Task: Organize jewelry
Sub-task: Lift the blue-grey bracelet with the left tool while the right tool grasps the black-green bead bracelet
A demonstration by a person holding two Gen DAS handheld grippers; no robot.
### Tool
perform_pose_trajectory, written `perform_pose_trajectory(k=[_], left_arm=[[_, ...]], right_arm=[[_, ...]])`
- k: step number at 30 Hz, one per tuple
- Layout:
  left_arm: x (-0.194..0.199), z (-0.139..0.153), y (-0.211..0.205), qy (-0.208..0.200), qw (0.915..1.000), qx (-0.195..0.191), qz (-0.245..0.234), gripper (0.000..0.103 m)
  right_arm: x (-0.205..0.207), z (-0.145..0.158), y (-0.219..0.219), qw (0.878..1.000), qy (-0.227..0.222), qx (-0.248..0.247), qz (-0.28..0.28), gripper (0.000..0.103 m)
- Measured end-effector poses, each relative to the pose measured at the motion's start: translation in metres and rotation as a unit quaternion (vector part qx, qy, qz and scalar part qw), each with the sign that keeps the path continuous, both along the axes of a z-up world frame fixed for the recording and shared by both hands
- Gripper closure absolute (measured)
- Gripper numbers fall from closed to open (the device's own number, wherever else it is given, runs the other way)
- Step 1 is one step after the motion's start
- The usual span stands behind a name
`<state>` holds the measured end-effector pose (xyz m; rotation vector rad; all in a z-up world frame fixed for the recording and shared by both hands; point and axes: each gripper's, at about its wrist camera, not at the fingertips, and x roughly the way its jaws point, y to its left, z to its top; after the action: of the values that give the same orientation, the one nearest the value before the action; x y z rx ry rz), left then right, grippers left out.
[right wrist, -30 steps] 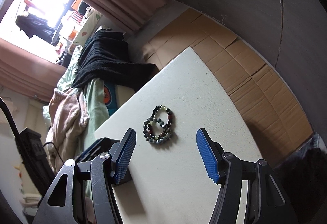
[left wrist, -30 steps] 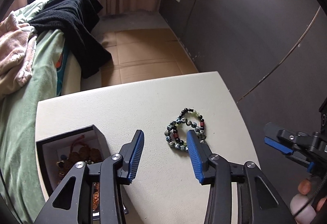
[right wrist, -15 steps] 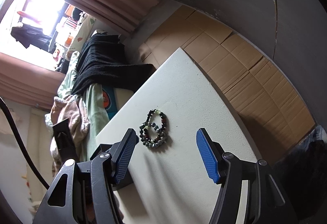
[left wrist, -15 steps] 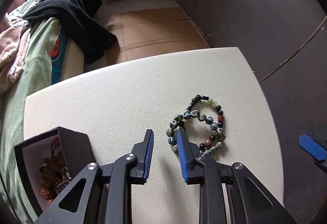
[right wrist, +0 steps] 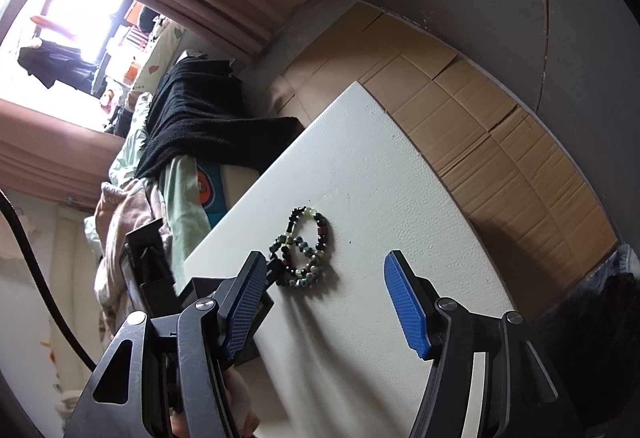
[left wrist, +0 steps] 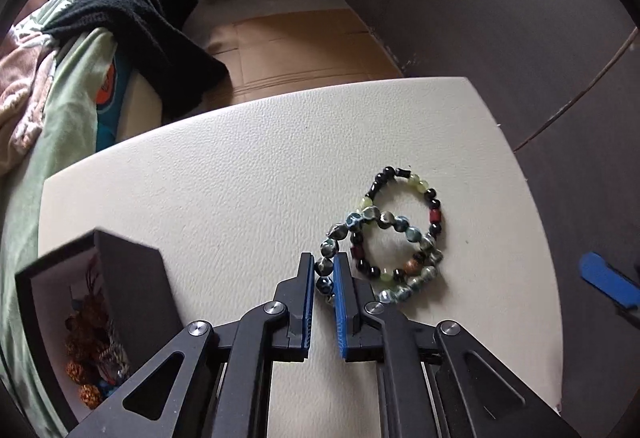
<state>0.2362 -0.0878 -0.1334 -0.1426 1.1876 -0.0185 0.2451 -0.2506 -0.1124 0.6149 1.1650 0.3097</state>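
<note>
No lettering, number or brand can be read anywhere. The orange-and-teal printed patch (left wrist: 107, 90) on the pale green bed cover (left wrist: 68, 106), left of the cream leather-textured tabletop (left wrist: 248, 174), is too small and blurred to tell (perhaps only a picture).

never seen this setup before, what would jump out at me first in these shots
First, the left claw, its blue pads closed on a mottled blue-green bead bracelet that overlaps a black, red and green bracelet on the cream table. Left of it stands an open black box with brown beaded jewelry inside. The right claw hangs wide open above the table's near side, holding nothing.
</note>
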Motion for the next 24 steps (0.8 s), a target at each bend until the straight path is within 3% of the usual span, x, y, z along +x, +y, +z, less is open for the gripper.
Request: perform_pose_trajectory(k=[9,15,24], left_arm=[[-0.044,0.034,0.038,-0.070,0.9915,-0.106,0.029,0.094],[-0.054,0.060,0.057,-0.101,0.9848,-0.136,0.037,0.094],[-0.067,0.081,0.089,-0.130,0.9769,-0.159,0.058,0.094]], right_arm=[[0.004,-0.006,0.018,1.000,-0.010,-0.023,0.012,0.045],[0.009,-0.021,0.047,0.997,-0.013,-0.066,0.037,0.061],[0.018,-0.036,0.081,0.986,-0.023,-0.155,0.053,0.068]])
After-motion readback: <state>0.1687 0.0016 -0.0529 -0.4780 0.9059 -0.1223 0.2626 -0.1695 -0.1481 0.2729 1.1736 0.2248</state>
